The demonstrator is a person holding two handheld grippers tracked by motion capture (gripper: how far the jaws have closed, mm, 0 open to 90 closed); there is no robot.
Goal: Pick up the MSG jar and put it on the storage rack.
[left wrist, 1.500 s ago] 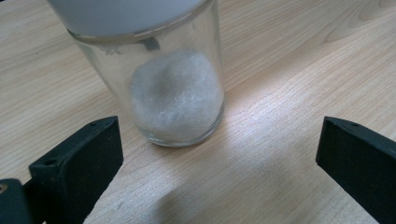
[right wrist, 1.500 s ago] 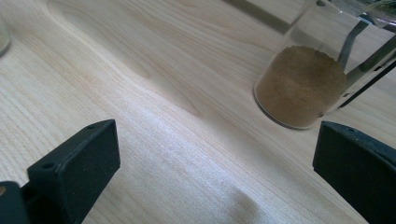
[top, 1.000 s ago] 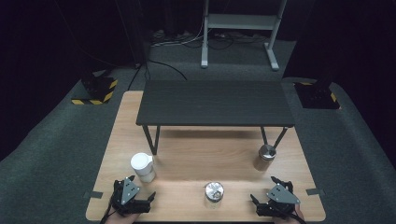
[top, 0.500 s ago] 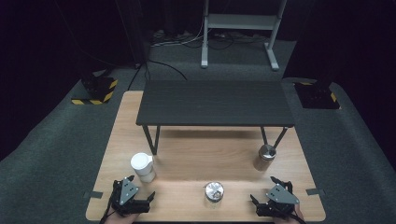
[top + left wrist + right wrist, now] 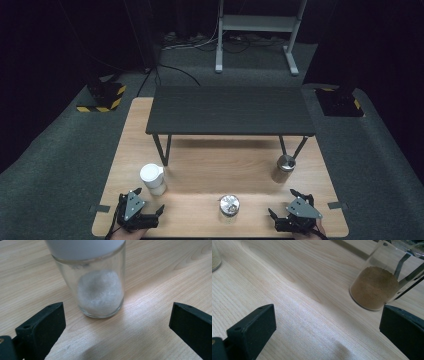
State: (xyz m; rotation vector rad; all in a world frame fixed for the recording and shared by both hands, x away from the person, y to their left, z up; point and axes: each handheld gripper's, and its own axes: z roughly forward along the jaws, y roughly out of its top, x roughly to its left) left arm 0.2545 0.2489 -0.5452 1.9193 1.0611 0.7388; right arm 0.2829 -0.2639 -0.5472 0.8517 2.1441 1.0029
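A glass jar with a white lid (image 5: 152, 178) stands at the front left of the wooden table (image 5: 200, 165). My left gripper (image 5: 149, 201) rests just in front of it, open. Seen along the left gripper's jaws, this jar (image 5: 100, 292) holds white powder and stands just beyond the spread jaws of the gripper (image 5: 116, 325), untouched. My right gripper (image 5: 283, 203) lies open at the front right. Ahead of it to the right stands a metal-lidded jar (image 5: 285, 167); the right gripper view shows this jar (image 5: 377, 287) holding brown powder, past the empty jaws (image 5: 327, 325).
A third jar with a metal lid (image 5: 229, 205) stands between the two grippers near the front edge; its base (image 5: 215, 257) shows at the far left. A low black bench (image 5: 230, 110) spans the back half of the table. Grey carpet surrounds the table.
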